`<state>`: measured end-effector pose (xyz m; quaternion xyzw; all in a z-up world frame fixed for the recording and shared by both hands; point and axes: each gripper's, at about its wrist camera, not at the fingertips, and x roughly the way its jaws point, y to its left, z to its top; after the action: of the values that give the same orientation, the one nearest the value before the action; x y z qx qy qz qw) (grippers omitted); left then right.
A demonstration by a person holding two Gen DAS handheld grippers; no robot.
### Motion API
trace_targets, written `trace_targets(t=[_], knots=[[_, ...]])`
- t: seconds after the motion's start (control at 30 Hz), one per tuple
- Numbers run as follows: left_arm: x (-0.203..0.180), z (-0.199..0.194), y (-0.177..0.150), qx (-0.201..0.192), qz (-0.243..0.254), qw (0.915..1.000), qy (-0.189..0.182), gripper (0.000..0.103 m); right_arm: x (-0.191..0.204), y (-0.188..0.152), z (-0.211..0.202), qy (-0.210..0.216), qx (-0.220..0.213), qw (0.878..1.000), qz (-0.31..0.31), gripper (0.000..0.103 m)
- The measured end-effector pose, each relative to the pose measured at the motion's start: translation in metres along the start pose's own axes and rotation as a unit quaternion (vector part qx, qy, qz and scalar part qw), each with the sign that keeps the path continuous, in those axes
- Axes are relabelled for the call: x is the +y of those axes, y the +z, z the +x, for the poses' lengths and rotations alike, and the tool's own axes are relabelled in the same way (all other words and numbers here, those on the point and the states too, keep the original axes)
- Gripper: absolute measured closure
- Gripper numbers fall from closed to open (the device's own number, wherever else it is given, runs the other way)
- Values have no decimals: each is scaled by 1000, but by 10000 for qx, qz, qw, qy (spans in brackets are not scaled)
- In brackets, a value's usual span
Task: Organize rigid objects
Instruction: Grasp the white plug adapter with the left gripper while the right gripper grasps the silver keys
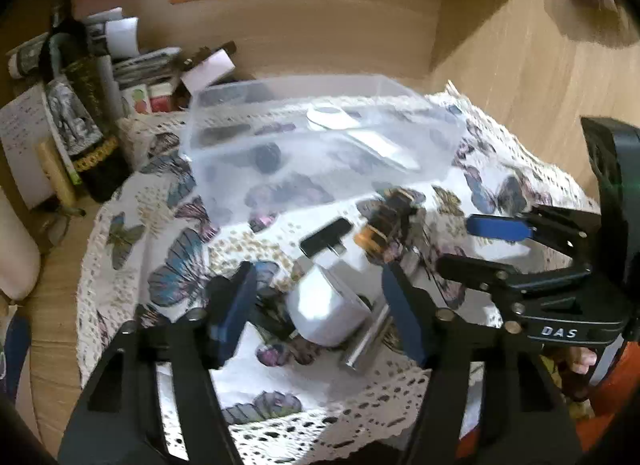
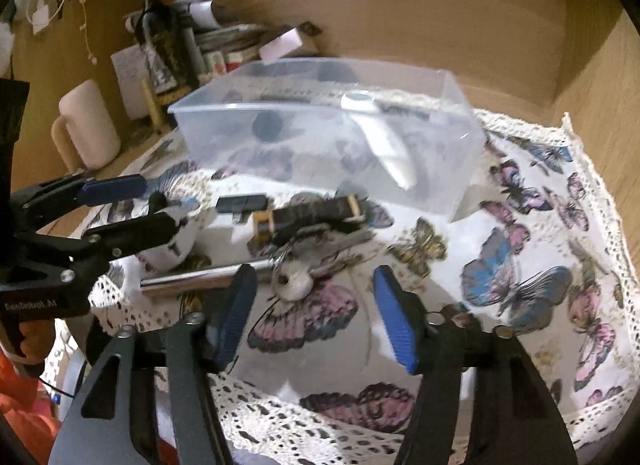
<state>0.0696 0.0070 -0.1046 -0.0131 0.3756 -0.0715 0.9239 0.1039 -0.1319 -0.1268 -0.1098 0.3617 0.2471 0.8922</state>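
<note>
Left gripper [image 1: 316,305] hovered low over white charger [image 1: 326,311], fingers spread wide, gripping nothing. Right gripper [image 2: 314,313] hung over butterfly cloth [image 2: 520,285] on table, fingers likewise apart, empty. Metal cylinder [image 2: 200,279], black plug [image 2: 242,203], brown strap (blurred) [image 2: 316,213] lay loose beside clear bin [image 2: 280,121].

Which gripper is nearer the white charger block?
Left. The left gripper has its open fingers on either side of the white charger block; the right gripper hovers open over the cloth off to its side.
</note>
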Motion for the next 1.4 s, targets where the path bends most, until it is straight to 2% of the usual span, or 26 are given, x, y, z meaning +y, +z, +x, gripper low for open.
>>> trace_targets(t=[0.3,0.37,0.43,0.77,1.0,1.03,1.07,1.1,1.13,1.4], knots=[[1,14,-11,261,-12,9996,-145,48,-1,3,18,64,187,9997,116,56],[3,14,-10,283,-59,9994,-209,51,-2,4,19,57,182,9997,125,63],[4,15,-10,280,-72,9992,-264,54,-2,5,20,62,167,9998,85,65],[5,13,-10,203,-110,9994,-241,54,-5,-3,13,-83,87,9999,-8,65],[8,2,-3,-48,-187,9996,-192,54,-14,-11,2,-244,167,9996,-33,64],[8,0,-2,-82,-192,9996,-194,55,-14,-11,3,-323,205,9993,-51,56],[8,-1,-1,-112,-196,9996,-196,55,-15,-11,3,-398,243,9989,-70,40],[9,-2,1,-145,-196,9995,-194,55,-15,-11,3,-384,224,9990,-80,35],[8,-3,1,-171,-195,9995,-187,55,-16,-11,3,-364,224,9990,-90,32],[9,-8,5,-368,-222,9989,-180,55,-24,3,21,-203,481,9981,-340,33]])
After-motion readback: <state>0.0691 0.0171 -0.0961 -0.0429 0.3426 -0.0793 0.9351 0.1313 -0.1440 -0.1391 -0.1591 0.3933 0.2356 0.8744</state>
